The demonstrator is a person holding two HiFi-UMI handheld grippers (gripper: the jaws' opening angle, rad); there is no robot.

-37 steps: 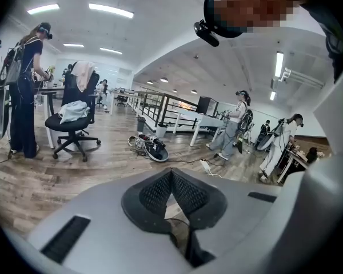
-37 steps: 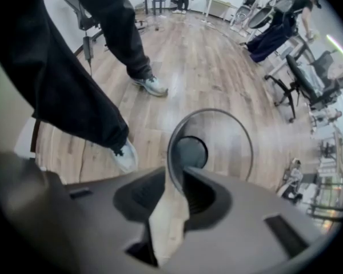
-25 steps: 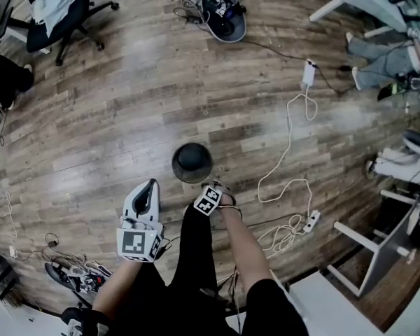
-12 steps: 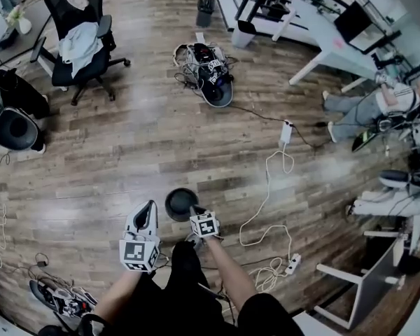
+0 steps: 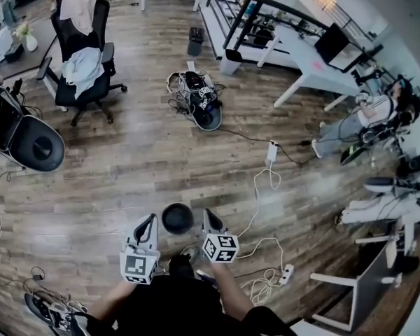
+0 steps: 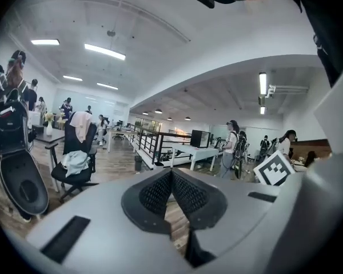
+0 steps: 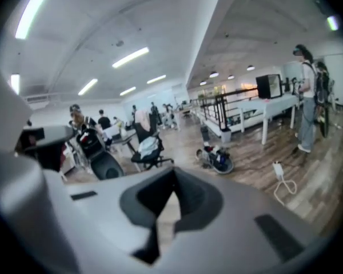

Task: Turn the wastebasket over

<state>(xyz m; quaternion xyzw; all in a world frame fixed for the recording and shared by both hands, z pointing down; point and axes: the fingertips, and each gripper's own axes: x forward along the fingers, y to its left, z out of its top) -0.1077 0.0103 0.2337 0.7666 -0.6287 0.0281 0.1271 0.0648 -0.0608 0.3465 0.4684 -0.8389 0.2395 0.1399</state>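
Right tool, jaws together, empty; beyond, draped office chair; white cable on wooden floor

Overhead head view; level gripper views, sharing office chair

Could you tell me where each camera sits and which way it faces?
Head view: on the person's head, looking steeply down at the floor; shows forearms, left gripper, right gripper, wastebasket between them.
Left gripper view: on the left gripper, facing roughly level across the office; shows its shut jaws, the person's torso.
Right gripper view: on the right gripper, facing across the office; shows its shut jaws.
Shared: all three show the draped office chair.
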